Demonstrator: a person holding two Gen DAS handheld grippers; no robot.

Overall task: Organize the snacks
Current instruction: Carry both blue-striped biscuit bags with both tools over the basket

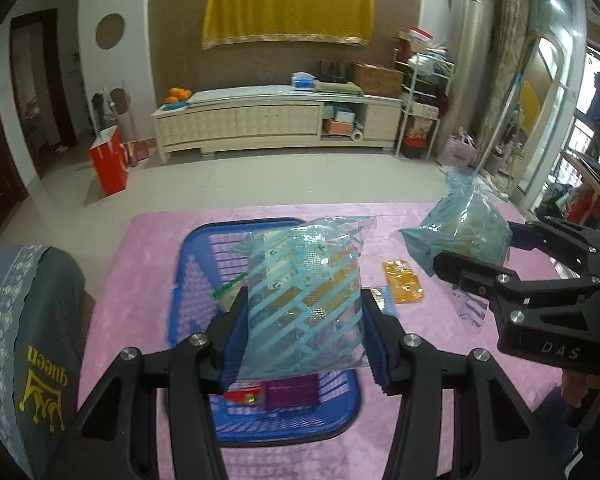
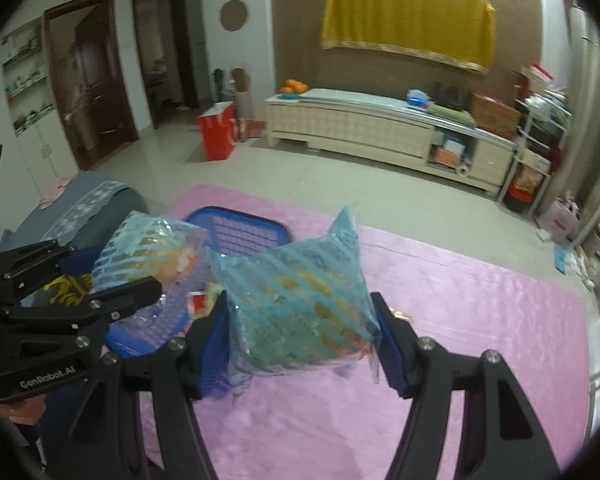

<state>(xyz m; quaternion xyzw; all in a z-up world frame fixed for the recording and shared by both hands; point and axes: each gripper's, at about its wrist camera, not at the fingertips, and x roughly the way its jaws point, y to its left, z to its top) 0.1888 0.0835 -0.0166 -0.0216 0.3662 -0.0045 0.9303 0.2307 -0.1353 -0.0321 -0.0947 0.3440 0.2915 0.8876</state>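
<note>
1. We hold one snack bag in each hand: the left tongs [image 1: 304, 344] pinch a blue-striped clear bag [image 1: 304, 292] of small wrapped snacks, lifted above the blue basket [image 1: 198, 280], its sides squeezed between the blue pads
2. The right tongs [image 2: 304, 344] pinch a second blue-striped bag [image 2: 300, 300] the same way, raised over the pink surface [image 2: 460, 320] just right of the basket
3. We judge the task partly done: a red packet [image 1: 242, 394] and a purple packet [image 1: 294, 394] already lie in the basket, with a green-edged packet [image 1: 230, 290] beside them
4. Left to do, as we read it: both bags have yet to go in, and an orange packet [image 1: 403, 282] and a small clear-and-blue wrapper [image 1: 384, 300] lie loose on the surface near the basket's right rim
5. The left wrist view shows the basket's contents and the loose packets; in the right wrist view the bags and tongs hide nearly all of those, and only a red-and-white scrap peeks out
6. The right wrist view alone shows the open pink surface to the right, and the dark doors at the far left of the room
</note>
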